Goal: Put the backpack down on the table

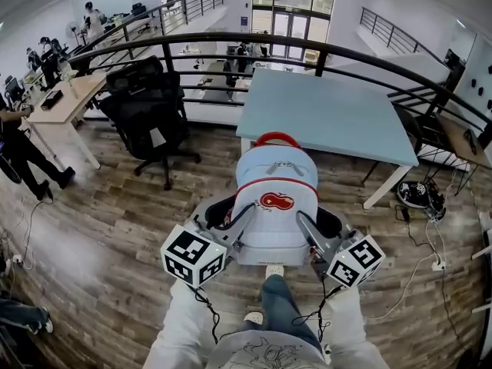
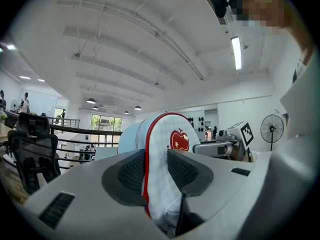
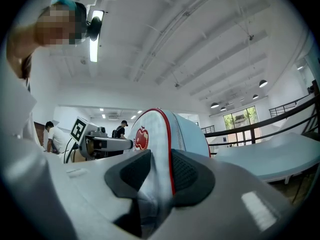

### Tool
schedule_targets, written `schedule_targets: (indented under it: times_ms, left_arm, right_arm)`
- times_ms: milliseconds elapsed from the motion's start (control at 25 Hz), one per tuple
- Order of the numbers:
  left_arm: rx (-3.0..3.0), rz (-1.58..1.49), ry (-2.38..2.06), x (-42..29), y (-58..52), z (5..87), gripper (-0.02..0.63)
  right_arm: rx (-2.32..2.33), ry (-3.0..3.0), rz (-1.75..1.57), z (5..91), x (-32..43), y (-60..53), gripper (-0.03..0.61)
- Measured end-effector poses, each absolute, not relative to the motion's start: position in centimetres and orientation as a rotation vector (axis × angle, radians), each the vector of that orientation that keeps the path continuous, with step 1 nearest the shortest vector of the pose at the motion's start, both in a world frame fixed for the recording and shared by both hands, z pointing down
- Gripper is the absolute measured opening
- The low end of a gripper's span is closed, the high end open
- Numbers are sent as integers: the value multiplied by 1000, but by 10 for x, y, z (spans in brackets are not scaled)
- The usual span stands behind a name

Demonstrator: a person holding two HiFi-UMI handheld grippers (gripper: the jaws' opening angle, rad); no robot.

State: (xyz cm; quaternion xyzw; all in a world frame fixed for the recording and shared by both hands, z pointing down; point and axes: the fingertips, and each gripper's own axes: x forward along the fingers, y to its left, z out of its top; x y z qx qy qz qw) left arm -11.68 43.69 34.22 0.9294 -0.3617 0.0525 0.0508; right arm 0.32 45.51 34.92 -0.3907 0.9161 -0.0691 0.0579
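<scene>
The backpack (image 1: 274, 206) is light blue and white, with red piping, a red apple badge and a red carry handle on its top. It hangs in the air in front of the person, held from both sides. It is above the wooden floor (image 1: 115, 206) and just before the near edge of the bench (image 1: 330, 118). It does not rest on the bench; in the head view only the handle end of the pack overlaps the bench edge. The badge side is turned up toward the person.

The left gripper (image 1: 244, 217) holds the left side of the pack. In the left gripper view its jaws are clamped on a fold of white fabric with the red piping, and the dark ribbed pads (image 2: 132, 173) press on it from both sides. The right gripper (image 1: 305, 225) holds the opposite side. In the right gripper view its pads (image 3: 187, 171) squeeze the pack's edge in the same way, with the fabric pinched between them. Each gripper view shows the other gripper beyond the pack.

Under the pack the person's legs (image 1: 280, 302) and one shoe (image 1: 274, 270) are visible. A black office chair (image 1: 150, 114) stands on the floor left of the bench, well apart from the pack. A dark curved railing (image 1: 231, 41) runs behind the bench.
</scene>
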Motion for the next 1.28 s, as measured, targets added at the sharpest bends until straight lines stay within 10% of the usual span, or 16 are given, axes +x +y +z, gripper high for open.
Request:
schedule_targets:
  times_ms: [1280]
  left_arm:
    - [2782,158,-1258,-22,111,335,133]
  right_arm:
    - [-1027,2819,-186,343,99,115,130]
